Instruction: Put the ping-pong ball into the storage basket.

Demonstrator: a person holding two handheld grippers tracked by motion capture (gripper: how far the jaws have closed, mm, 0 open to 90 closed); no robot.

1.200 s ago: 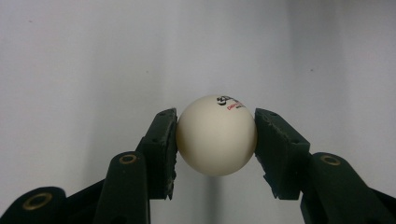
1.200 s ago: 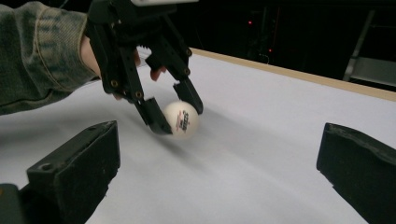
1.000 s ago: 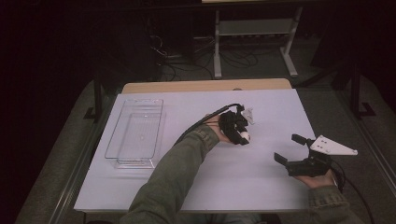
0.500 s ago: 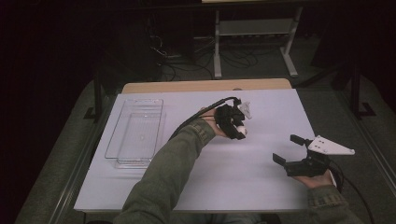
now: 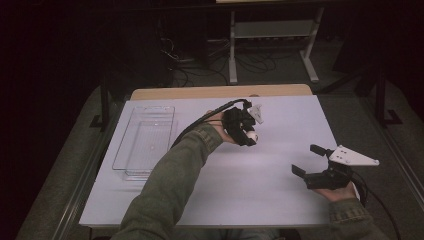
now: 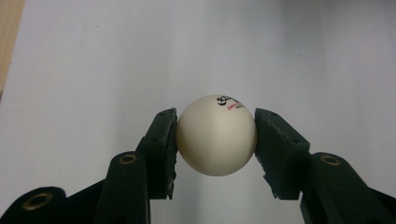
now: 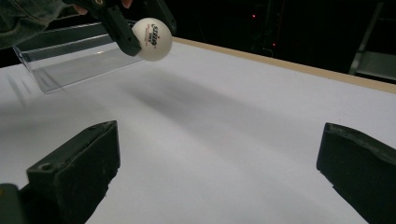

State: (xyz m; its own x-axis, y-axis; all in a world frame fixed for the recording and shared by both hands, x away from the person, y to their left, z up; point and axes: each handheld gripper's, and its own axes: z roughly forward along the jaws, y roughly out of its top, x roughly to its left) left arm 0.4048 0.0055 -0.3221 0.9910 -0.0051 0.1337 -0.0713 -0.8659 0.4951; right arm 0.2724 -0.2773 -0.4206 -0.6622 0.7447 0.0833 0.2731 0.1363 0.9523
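Observation:
A white table tennis ball with small printed marks sits clamped between the two black jaws of my left gripper. From above, that left gripper hangs over the middle of the white table, with the ball peeking out at its tip. The ball is also up at the top left of the right gripper view, clear of the table. My right gripper rests low near the right front of the table, jaws spread wide with nothing between them.
A clear plastic tray lies empty on the left part of the table; its clear wall is behind the ball in the right gripper view. Beyond the far wooden edge are a metal stand and cables on a dark floor.
My left gripper has carried the ball up and away from the person, toward the far middle of the table. The right gripper has hardly shifted.

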